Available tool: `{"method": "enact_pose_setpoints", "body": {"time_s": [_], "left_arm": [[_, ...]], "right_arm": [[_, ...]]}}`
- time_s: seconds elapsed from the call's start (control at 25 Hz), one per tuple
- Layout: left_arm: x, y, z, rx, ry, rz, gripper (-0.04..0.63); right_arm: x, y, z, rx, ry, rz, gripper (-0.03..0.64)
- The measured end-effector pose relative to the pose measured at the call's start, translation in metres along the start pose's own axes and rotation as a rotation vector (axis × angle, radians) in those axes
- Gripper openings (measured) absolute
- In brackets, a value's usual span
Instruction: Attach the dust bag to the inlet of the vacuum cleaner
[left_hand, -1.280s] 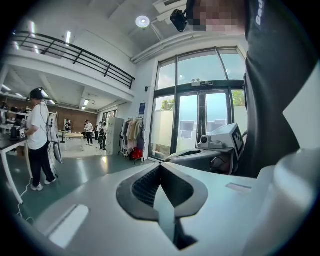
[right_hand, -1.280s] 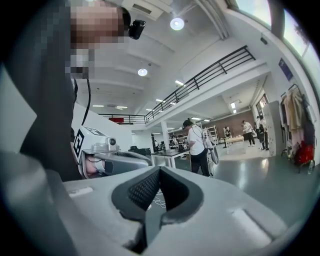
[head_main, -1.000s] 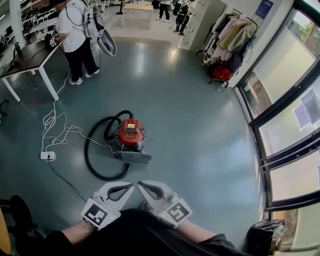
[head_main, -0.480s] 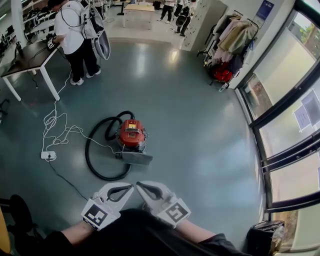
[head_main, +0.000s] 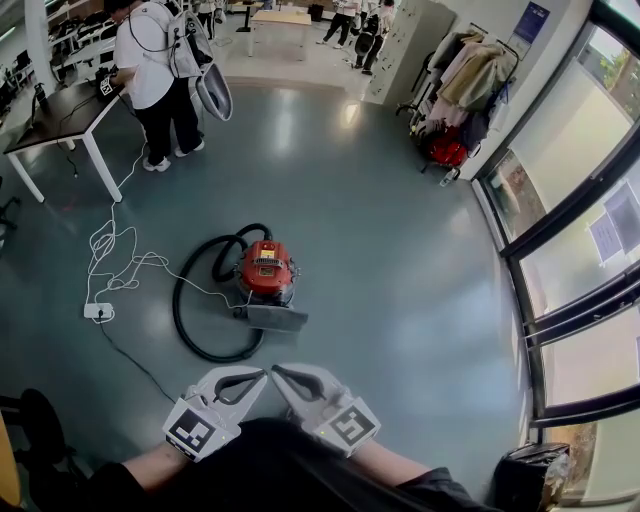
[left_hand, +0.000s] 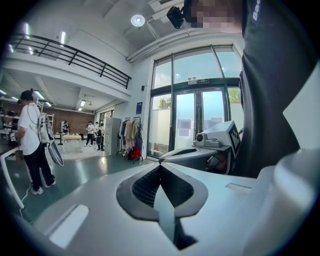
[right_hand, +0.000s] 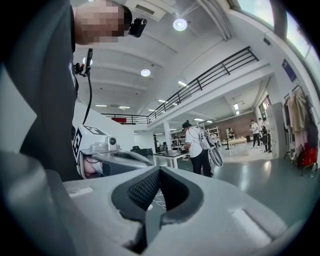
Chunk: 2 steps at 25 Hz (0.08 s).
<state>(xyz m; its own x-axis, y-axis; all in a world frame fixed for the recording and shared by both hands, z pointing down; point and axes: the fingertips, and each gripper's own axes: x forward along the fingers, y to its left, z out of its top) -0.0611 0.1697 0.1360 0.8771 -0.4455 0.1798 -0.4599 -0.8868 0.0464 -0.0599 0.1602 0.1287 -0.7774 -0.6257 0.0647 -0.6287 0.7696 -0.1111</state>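
A red vacuum cleaner (head_main: 265, 270) stands on the grey-green floor, with its black hose (head_main: 188, 318) looped to its left. Against its near side lies a flat grey piece (head_main: 276, 318); I cannot tell whether it is the dust bag. Both grippers are held close to my body, well short of the vacuum. My left gripper (head_main: 262, 374) and right gripper (head_main: 277, 370) point tip to tip, both shut and empty. In the left gripper view the shut left gripper (left_hand: 160, 167) faces the right gripper's body (left_hand: 200, 150). In the right gripper view the shut right gripper (right_hand: 160, 169) faces the left gripper's body (right_hand: 112, 159).
A white cable runs across the floor to a power strip (head_main: 97, 311) left of the hose. A person in a white shirt (head_main: 150, 70) stands by a dark table (head_main: 50, 112) at the far left. A coat rack (head_main: 455, 80), glass doors (head_main: 570, 240) and a black bin (head_main: 525, 470) line the right.
The view has shifted slightly, so the vacuum sits a little lower and to the right. The two grippers have hardly moved and stay shut. The person at the table has shifted a little.
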Motion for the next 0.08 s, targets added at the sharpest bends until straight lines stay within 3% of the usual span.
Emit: {"method": "enact_pose_setpoints", "body": {"time_s": [0.08], "left_arm": [[-0.0017, 0.0003, -0.0005, 0.001, 0.002, -0.001, 0.017]], "right_arm": [[0.0012, 0.0017, -0.0002, 0.0, 0.002, 0.001, -0.008]]}}
